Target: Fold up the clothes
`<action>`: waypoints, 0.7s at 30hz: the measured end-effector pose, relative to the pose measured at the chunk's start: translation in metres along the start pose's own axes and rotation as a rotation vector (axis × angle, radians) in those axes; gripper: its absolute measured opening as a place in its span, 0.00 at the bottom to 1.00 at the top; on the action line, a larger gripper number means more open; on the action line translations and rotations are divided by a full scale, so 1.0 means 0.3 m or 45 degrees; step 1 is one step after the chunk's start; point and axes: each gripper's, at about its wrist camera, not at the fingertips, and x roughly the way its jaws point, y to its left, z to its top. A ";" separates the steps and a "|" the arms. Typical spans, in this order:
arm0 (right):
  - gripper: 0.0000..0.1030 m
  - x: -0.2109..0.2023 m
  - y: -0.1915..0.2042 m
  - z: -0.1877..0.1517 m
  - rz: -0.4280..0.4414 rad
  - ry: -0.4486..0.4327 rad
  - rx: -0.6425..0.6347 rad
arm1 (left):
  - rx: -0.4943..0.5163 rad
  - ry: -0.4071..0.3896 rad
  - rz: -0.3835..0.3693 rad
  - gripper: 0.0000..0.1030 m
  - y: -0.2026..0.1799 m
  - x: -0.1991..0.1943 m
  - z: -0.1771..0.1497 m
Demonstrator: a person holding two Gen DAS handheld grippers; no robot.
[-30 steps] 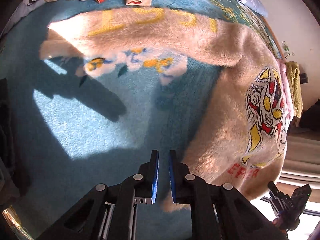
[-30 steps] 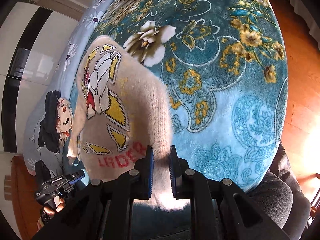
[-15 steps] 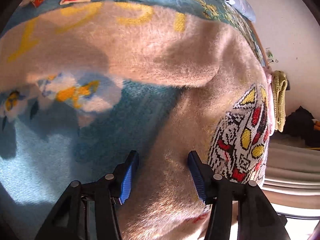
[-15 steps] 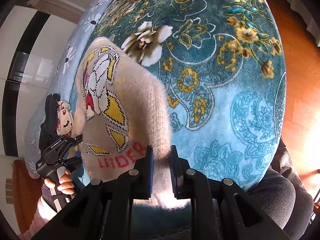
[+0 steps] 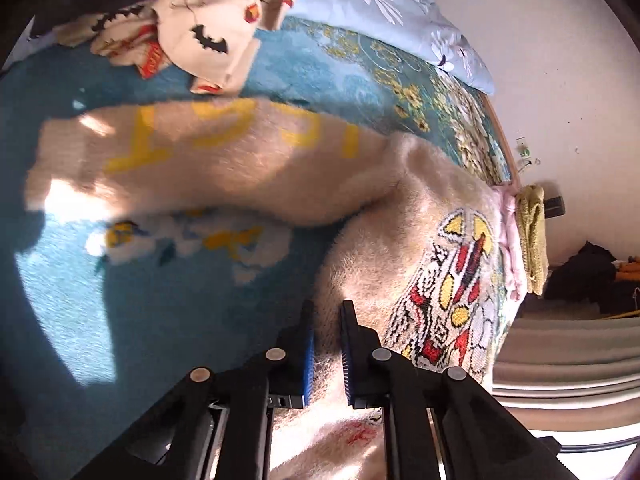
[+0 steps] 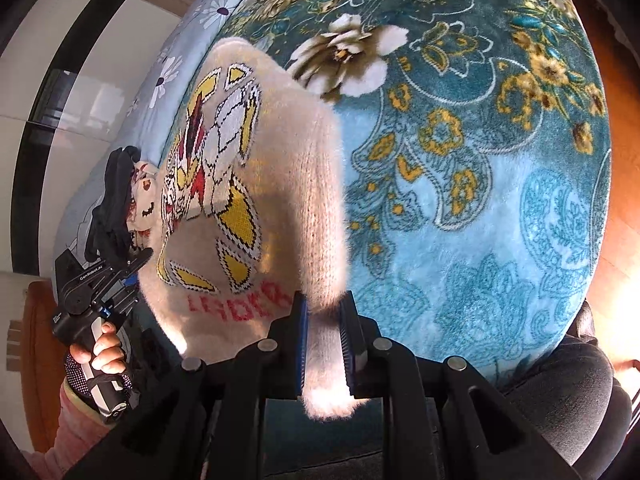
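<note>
A fuzzy cream sweater (image 5: pixel 400 208) with a red, yellow and white knitted figure lies on a teal flowered blanket (image 5: pixel 132 304). One sleeve (image 5: pixel 192 160), marked with yellow letters, stretches to the left. My left gripper (image 5: pixel 326 320) is shut on the sweater's side edge near the hem. In the right wrist view the same sweater (image 6: pixel 260 184) shows red lettering at the hem, and my right gripper (image 6: pixel 323 312) is shut on its other bottom corner. The left gripper (image 6: pixel 120 276) also appears there, held in a hand at the sweater's far edge.
A cream garment with bat prints (image 5: pixel 208 36) lies crumpled at the head of the bed beside a pale blue flowered pillow (image 5: pixel 400 12). Pink and yellow clothes (image 5: pixel 528 236) sit at the bed's right edge. A person's dark-clad leg (image 6: pixel 560 400) rests by the blanket's near edge.
My left gripper, open around the sweater's side half a second ago, has shut on the fabric and the view has pulled back. The right gripper keeps its hold on the hem corner.
</note>
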 end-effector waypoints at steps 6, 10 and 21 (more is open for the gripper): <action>0.16 0.012 0.001 -0.003 0.035 0.003 0.011 | -0.203 0.058 0.135 0.00 0.212 0.046 -0.027; 0.18 -0.035 -0.055 0.019 0.111 -0.068 0.112 | -0.140 0.075 0.094 0.00 0.164 0.042 -0.042; 0.43 -0.017 -0.151 0.189 0.386 -0.209 0.451 | 0.302 0.286 0.121 0.04 -0.167 0.240 -0.151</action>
